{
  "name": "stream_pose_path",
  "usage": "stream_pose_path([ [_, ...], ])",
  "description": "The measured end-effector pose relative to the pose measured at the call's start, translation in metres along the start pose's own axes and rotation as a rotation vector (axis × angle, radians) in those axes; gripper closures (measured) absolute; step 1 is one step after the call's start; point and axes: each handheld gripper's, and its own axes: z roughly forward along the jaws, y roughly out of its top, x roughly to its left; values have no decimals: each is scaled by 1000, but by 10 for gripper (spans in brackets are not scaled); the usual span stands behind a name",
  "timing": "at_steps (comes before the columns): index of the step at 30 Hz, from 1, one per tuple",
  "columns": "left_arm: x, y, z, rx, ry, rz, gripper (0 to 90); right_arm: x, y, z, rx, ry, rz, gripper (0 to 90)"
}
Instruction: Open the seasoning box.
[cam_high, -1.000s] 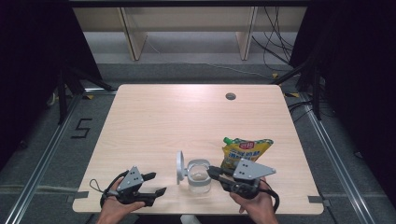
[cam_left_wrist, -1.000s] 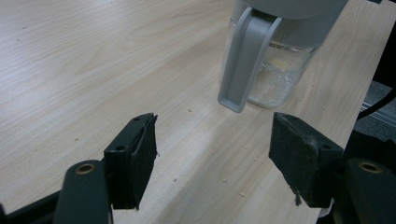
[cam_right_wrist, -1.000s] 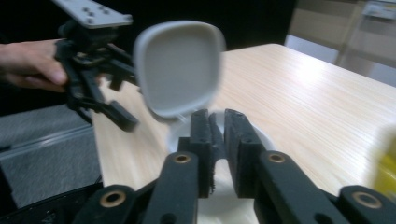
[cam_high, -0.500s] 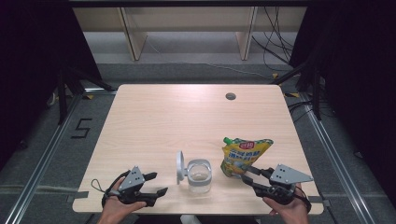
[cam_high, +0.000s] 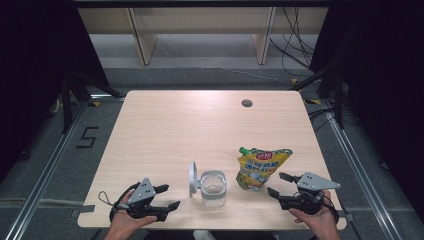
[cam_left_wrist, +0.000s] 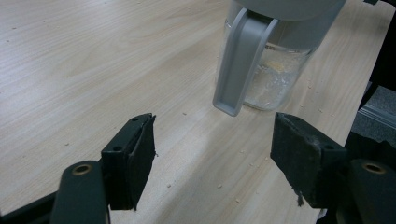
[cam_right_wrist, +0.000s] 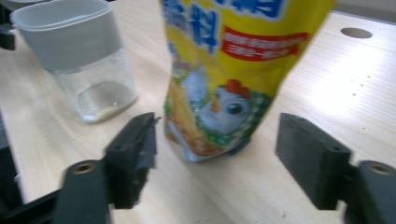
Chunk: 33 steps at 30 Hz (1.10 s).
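Observation:
A clear jar (cam_high: 212, 189) with a grey rim stands near the table's front edge, its grey lid (cam_high: 192, 179) flipped open to its left. A yellow refill pouch (cam_high: 261, 167) with a green cap leans just right of it. My left gripper (cam_high: 170, 196) rests open on the table left of the jar; the left gripper view shows the jar (cam_left_wrist: 276, 74) and hanging lid (cam_left_wrist: 240, 60) beyond my empty left gripper (cam_left_wrist: 215, 158). My right gripper (cam_high: 276, 183) sits right of the pouch. Its jaws have just been opening, and in the right gripper view the pouch (cam_right_wrist: 233, 74) stands ahead of my right gripper (cam_right_wrist: 219, 158), untouched.
The wooden table (cam_high: 200, 125) has a round cable hole (cam_high: 246, 103) at the back right. In the right gripper view the jar (cam_right_wrist: 88, 60) stands left of the pouch. A shelf (cam_high: 200, 30) stands beyond the table, and the table's front edge lies close under both hands.
My right gripper has moved from beside the jar to the right, past the pouch, toward the front right corner, and its jaws have opened. The left gripper has stayed in place.

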Motion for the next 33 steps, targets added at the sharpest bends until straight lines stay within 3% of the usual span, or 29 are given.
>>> stream_pose_path([
  [1,0,0,0,7,1,4,299,-4,-1,4,-15,6,-17,252],
  [5,0,0,1,16,6,8,299,-12,-3,12,-26,-12,-3,196],
  [6,0,0,1,21,8,11,299,-13,-3,14,-31,6,-3,191],
  [9,0,-1,2,13,4,12,300,-14,-1,17,-37,24,-46,201],
  [10,0,-1,2,14,5,12,300,-15,0,19,-57,23,-84,200],
  [12,0,-1,3,7,6,8,299,-15,1,26,-63,54,-55,176],
  [14,1,-1,2,32,17,23,300,-17,1,31,-75,63,-73,192],
  [16,1,-2,3,25,6,14,299,-20,2,36,-98,79,-92,195],
  [17,1,-2,3,27,4,11,299,-19,2,37,-86,94,-68,198],
  [18,1,-2,3,28,3,11,300,-22,3,40,-122,95,-98,205],
  [19,1,-2,3,28,3,11,299,-22,3,41,-122,107,-78,213],
  [20,1,-2,3,21,-3,4,299,-25,4,43,-137,123,-111,216],
  [24,1,-2,3,22,-4,3,299,-25,5,49,-144,137,-108,249],
  [25,1,-2,3,25,-3,5,299,-30,6,53,-152,148,-142,282],
  [30,1,-3,4,24,-7,1,299,-35,6,58,-164,164,-124,372],
  [31,1,-3,4,22,-8,2,299,-36,6,60,-194,164,-128,384],
  [33,1,-3,4,27,-7,2,299,-37,6,61,-199,162,-119,396],
])
